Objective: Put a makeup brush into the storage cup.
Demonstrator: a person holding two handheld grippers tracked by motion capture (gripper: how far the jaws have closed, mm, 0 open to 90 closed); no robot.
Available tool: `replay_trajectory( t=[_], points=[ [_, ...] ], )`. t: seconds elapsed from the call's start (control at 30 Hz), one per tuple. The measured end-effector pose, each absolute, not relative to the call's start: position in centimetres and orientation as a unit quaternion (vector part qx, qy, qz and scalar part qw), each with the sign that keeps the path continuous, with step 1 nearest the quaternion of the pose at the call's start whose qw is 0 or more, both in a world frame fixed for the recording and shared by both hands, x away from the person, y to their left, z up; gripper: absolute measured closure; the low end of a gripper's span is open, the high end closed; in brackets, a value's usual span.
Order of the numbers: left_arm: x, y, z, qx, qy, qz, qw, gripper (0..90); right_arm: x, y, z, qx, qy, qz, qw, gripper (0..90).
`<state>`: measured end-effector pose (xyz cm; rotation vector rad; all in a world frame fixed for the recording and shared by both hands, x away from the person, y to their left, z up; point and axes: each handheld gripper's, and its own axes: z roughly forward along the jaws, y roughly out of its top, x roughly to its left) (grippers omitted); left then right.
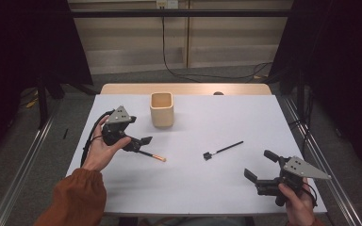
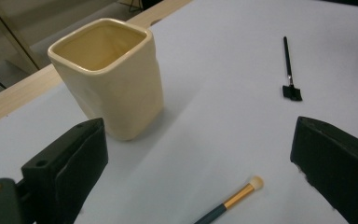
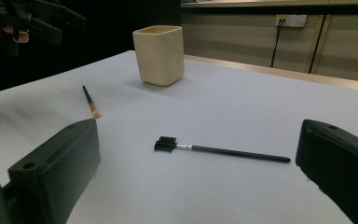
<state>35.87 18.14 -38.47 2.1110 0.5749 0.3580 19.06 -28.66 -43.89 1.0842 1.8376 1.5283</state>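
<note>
A cream square cup (image 1: 161, 109) stands upright at the back of the white table (image 1: 193, 188). A thin make-up brush with a dark handle and an orange-tan tip (image 1: 154, 157) lies in front of it, left of centre. My left gripper (image 1: 139, 131) hovers open just above that brush's handle end. In the left gripper view the cup (image 2: 109, 74) is ahead on the left and the brush tip (image 2: 242, 192) lies between the open jaws. A black comb-headed brush (image 1: 222, 150) lies right of centre. My right gripper (image 1: 260, 165) is open, nearer and to the right of it.
In the right gripper view the black comb brush (image 3: 214, 149) lies flat just ahead, with the cup (image 3: 160, 53) and the orange-tipped brush (image 3: 91, 103) farther off. A wooden strip (image 1: 184, 88) edges the table's far side. Metal rails run along both sides.
</note>
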Motion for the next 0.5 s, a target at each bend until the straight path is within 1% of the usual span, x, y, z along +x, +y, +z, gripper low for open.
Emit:
replay_trajectory(
  t=[0.2,0.23,0.33,0.5],
  points=[
    [36.4,18.0,-38.1,0.866,0.229,0.148,0.419,4.2,19.1,-28.6,-43.9,0.399,0.676,0.564,0.255,0.0],
    [36.7,17.9,-37.9,0.874,0.225,0.146,0.405,4.2,19.1,-28.6,-43.9,0.399,0.676,0.564,0.255,0.0],
    [36.8,17.8,-37.8,0.879,0.223,0.145,0.396,5.1,19.1,-28.7,-43.9,0.398,0.677,0.564,0.255,0.0],
    [37.0,17.4,-38.2,0.900,0.213,0.122,0.361,5.8,19.1,-28.6,-43.9,0.400,0.677,0.564,0.254,0.0]
  ],
)
